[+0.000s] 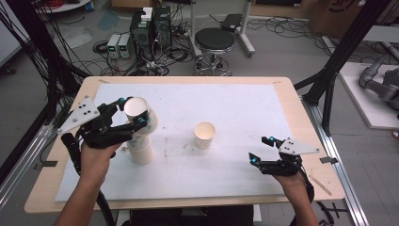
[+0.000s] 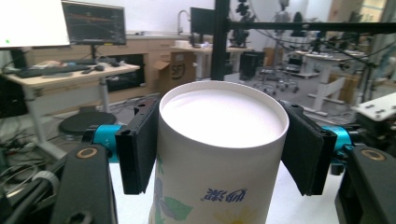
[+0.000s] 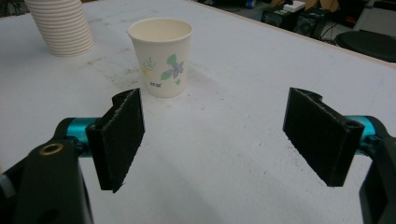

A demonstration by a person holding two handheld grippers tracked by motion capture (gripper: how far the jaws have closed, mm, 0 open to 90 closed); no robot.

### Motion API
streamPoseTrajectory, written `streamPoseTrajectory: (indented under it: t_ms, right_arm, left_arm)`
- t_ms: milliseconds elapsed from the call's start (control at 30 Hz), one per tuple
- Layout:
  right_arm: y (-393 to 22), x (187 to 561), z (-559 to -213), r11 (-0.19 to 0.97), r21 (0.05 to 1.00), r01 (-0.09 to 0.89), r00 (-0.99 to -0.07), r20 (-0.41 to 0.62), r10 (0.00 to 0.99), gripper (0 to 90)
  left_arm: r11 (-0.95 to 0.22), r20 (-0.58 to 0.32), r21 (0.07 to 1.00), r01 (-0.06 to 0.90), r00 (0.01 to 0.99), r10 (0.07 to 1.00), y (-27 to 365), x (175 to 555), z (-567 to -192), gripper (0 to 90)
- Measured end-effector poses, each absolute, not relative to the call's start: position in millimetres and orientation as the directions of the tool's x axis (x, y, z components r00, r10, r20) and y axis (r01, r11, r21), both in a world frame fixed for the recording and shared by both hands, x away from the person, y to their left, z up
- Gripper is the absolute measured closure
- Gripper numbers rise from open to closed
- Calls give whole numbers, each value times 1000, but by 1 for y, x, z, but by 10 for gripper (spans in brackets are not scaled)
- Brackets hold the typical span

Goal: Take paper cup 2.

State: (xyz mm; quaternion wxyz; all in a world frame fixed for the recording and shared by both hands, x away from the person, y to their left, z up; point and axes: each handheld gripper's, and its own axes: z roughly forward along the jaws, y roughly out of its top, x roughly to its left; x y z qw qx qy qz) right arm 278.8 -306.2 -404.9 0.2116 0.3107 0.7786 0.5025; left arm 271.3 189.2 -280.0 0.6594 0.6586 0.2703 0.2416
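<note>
My left gripper (image 1: 131,111) is shut on a white paper cup with a flower print (image 1: 139,114), held tilted just above a stack of like cups (image 1: 142,151) at the left of the white mat. In the left gripper view both black pads (image 2: 138,145) press the sides of this cup (image 2: 219,186), whose open mouth faces the camera. A single upright cup (image 1: 205,134) stands near the middle of the mat. My right gripper (image 1: 259,149) rests low at the right, open with nothing between its jaws. In the right gripper view (image 3: 215,135) the single cup (image 3: 162,56) stands ahead and the stack (image 3: 63,25) is far left.
A white mat (image 1: 244,103) covers most of the wooden table (image 1: 301,117). Beyond the far edge stand a black stool (image 1: 214,42) and computer cases with cables (image 1: 151,28). Black frame posts (image 1: 334,61) rise at the right.
</note>
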Motion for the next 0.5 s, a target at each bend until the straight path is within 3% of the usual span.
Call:
streamPoseTrajectory:
  t_ms: [500]
  right_arm:
    - [-303, 280, -406, 298, 912, 283, -717, -5, 697, 213]
  left_arm:
    - [-17, -49, 997, 69, 839, 542, 142, 277, -299, 345]
